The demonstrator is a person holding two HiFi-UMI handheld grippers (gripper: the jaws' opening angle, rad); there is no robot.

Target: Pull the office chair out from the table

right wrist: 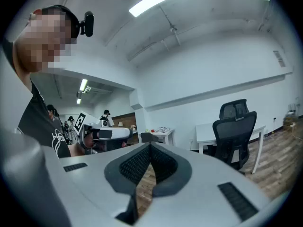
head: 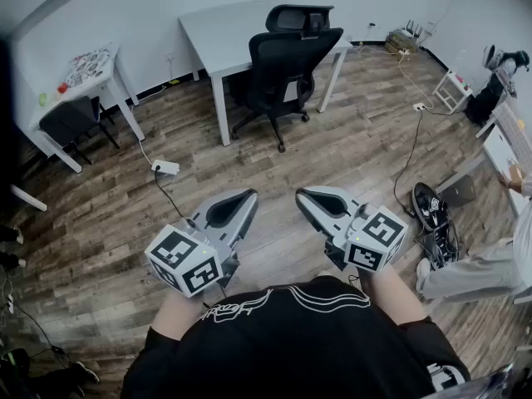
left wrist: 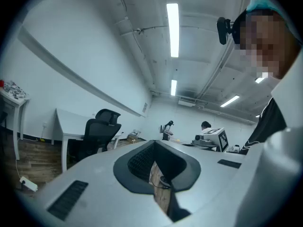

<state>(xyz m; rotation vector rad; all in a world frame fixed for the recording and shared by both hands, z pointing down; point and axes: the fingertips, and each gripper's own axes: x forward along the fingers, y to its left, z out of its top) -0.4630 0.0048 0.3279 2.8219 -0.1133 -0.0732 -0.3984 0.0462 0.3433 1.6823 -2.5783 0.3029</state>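
Observation:
A black office chair (head: 287,65) with a mesh back stands tucked against the front of a white table (head: 233,32) at the far middle of the room. It also shows in the left gripper view as the chair (left wrist: 97,131) and in the right gripper view as the chair (right wrist: 235,129). Both grippers are held close to the person's body, well short of the chair. The left gripper (head: 248,196) is shut with nothing in it. The right gripper (head: 302,194) is likewise shut and empty. Each points level toward the chair.
A second white table (head: 79,86) with small items and a dark chair (head: 71,121) stands at the left. A power strip (head: 165,167) and cable lie on the wood floor. Shoes and cables (head: 432,214) lie at the right, beside a seated person's legs (head: 474,268).

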